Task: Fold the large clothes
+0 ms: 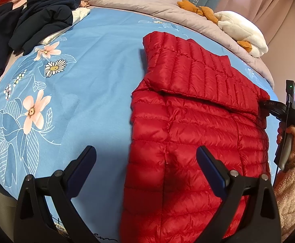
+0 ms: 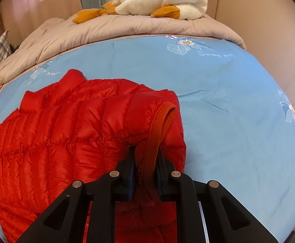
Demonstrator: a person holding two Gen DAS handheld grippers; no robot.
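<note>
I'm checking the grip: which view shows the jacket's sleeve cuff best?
The right wrist view: the sleeve cuff sits close up, pinched by the right gripper. The left wrist view shows the red jacket whole, with the cuff hidden at its far edge.

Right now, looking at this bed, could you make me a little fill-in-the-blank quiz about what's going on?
1. The puffy jacket is colored ____.
2. The right gripper is shut on the jacket's ____.
3. The left gripper has its fingers spread ____.
4. The plush duck lies on the ____ comforter.

Missing words: red; cuff; open; beige
</note>
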